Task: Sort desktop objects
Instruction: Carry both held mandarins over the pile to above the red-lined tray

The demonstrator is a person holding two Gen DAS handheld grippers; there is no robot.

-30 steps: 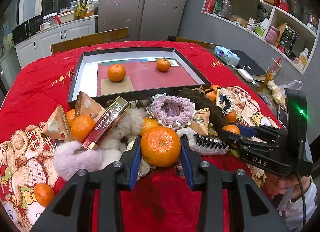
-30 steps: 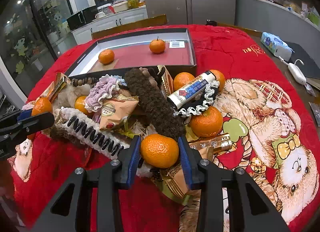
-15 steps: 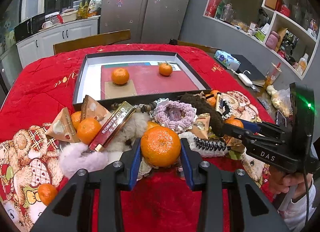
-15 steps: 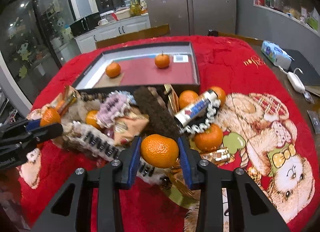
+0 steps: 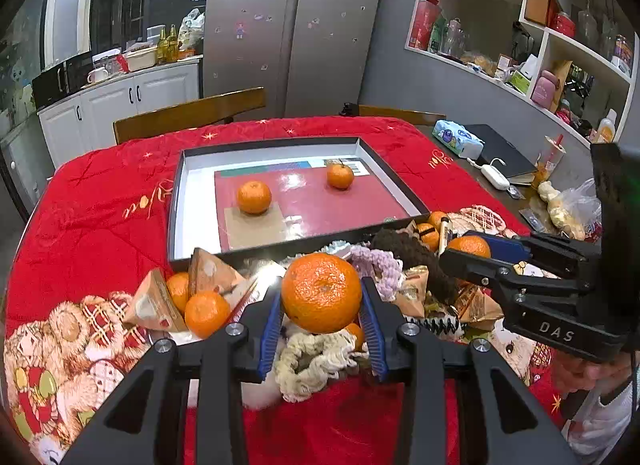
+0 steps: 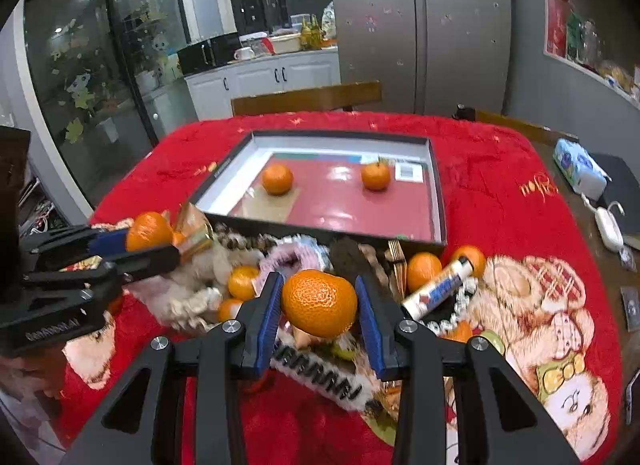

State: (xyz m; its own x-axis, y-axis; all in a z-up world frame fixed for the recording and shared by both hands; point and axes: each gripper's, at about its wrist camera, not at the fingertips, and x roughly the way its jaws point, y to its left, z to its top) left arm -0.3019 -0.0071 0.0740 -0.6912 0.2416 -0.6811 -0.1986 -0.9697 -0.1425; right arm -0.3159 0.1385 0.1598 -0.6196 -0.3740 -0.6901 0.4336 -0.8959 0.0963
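Observation:
My left gripper [image 5: 321,313] is shut on a tangerine [image 5: 321,292], held above a pile of desktop clutter. The right gripper [image 6: 319,307] is shut on another tangerine [image 6: 319,302], also lifted off the pile. From the left wrist view the right gripper [image 5: 468,255] shows at the right with its tangerine [image 5: 469,245]; from the right wrist view the left gripper [image 6: 152,241] shows at the left with its tangerine [image 6: 149,230]. Behind the pile lies a shallow black box [image 5: 176,201] [image 6: 438,193] holding two tangerines [image 5: 254,197] [image 5: 340,176] on its red floor.
The pile on the red blanket [image 5: 100,201] holds more tangerines [image 5: 206,313], snack packets [image 5: 154,303], a pink crochet scrunchie [image 5: 378,265], a brown fuzzy band [image 6: 348,257], a white tube [image 6: 436,289] and a black comb [image 6: 320,369]. A tissue pack [image 5: 458,137] and dark notebook lie at the right.
Both grippers have risen with their tangerines, so the pile sits lower and farther off in each view. The right one rose more. The grip on each fruit is unchanged.

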